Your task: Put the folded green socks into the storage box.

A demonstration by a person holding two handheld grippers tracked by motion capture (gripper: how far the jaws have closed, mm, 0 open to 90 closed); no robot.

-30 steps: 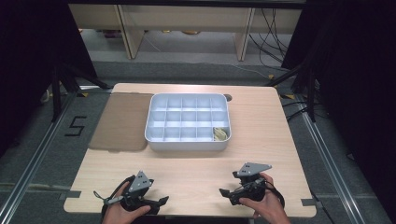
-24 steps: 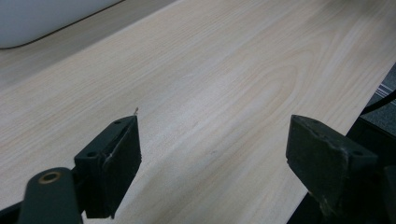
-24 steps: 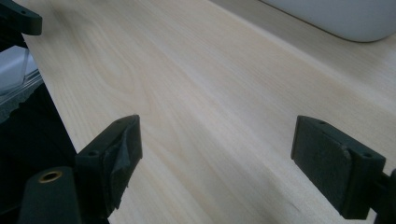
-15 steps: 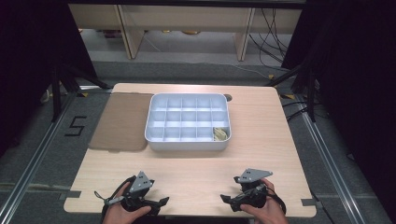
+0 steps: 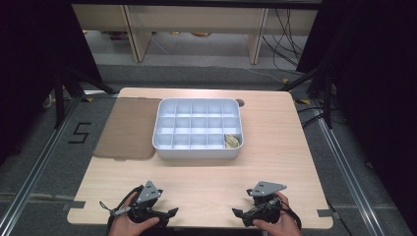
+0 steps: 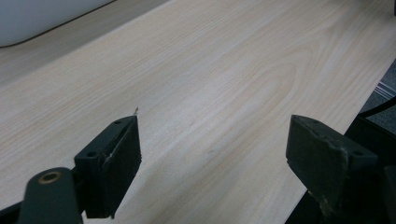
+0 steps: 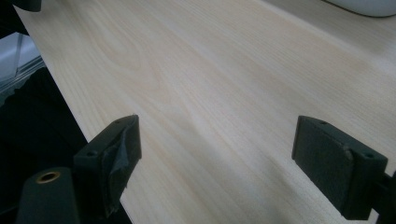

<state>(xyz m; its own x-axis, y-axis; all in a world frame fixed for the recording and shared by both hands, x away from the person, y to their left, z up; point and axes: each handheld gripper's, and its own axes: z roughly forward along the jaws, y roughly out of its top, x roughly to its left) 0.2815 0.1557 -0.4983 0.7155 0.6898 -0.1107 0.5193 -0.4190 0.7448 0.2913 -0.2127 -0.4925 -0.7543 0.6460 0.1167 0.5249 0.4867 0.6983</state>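
Light wood-grain bench (image 5: pixel 275 147) on a grey floor, dark curtains on both sides and pale shelving legs with cables at the far end. A white compartment tray (image 5: pixel 197 129) sits in the middle of the bench, something yellowish (image 5: pixel 232 140) in its near right compartment, and a brown mat (image 5: pixel 127 129) lies touching its left side. The left gripper (image 5: pixel 169 213) and right gripper (image 5: pixel 237 213) rest at the near edge, well apart from the tray, fingers spread wide with nothing between them.
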